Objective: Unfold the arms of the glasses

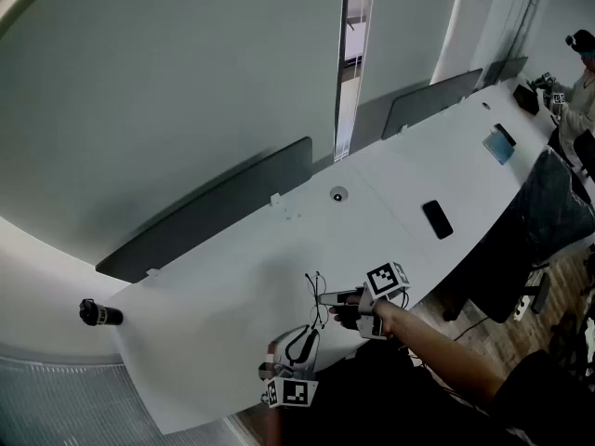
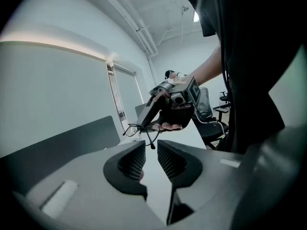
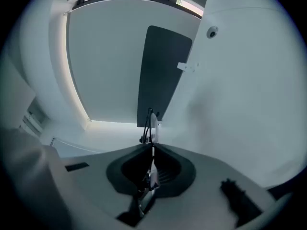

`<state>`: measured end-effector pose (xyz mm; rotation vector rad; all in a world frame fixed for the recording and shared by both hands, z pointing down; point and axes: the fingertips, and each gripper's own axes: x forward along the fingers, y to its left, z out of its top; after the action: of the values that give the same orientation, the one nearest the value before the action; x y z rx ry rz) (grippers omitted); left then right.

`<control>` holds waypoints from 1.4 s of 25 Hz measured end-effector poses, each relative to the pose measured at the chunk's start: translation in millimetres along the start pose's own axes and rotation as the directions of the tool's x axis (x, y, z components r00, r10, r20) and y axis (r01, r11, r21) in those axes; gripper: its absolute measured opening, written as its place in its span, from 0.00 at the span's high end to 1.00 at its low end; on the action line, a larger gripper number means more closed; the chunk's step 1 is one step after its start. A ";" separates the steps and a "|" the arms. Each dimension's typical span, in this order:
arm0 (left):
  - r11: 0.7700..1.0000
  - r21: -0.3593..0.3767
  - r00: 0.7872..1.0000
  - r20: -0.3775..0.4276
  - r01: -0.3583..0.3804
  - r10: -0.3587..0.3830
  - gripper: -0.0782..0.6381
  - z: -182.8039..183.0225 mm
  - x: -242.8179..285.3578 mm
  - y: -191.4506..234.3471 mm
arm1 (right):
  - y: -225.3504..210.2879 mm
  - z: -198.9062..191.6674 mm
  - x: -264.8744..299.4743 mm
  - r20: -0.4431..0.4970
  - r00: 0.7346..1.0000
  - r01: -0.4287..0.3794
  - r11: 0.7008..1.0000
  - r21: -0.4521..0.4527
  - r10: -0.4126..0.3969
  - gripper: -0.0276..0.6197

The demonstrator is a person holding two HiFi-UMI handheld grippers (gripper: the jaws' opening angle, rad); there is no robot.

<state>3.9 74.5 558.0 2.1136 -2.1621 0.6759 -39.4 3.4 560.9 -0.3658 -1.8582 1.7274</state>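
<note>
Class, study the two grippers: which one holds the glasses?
The right gripper: its fingers are shut on the glasses. The left gripper has its fingers apart, with nothing between them.

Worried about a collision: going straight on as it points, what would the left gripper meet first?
Probably the glasses, held by the right gripper just ahead; depth is hard to judge.

Table (image 1: pixel 232 277): white, long, lower left to upper rt.
Phone (image 1: pixel 438 219): black, flat on table, rt of ctr.
Divider (image 1: pixel 214 207): dark grey, table's far edge.
Cylinder (image 1: pixel 99 314): black, far left.
</note>
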 end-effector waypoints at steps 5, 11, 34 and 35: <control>1.000 -0.018 1.000 -0.005 0.013 -0.013 0.78 -0.1 -1.6 -4.3 | -1.8 -9.7 -0.1 -0.019 1.000 0.001 1.000 0.001 -0.001 0.93; 0.999 -0.031 0.999 -0.007 0.042 -0.042 0.84 -3.7 -2.6 -10.7 | -4.6 -14.2 2.1 -0.051 0.998 0.037 0.997 -0.072 -0.040 0.93; 0.991 -0.116 0.998 -0.009 -0.061 0.060 0.85 -9.6 -22.0 22.3 | -20.7 -22.1 -10.2 -0.081 0.984 0.141 0.968 -0.206 -0.161 0.93; 0.991 -0.120 0.998 -0.013 -0.063 0.062 0.85 -11.9 -23.4 23.1 | -21.0 -22.9 -9.8 -0.084 0.983 0.144 0.967 -0.211 -0.164 0.93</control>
<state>-19.9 99.9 554.7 1.9876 -2.2124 0.5429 -14.7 14.0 579.3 -0.3703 -1.9413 1.3950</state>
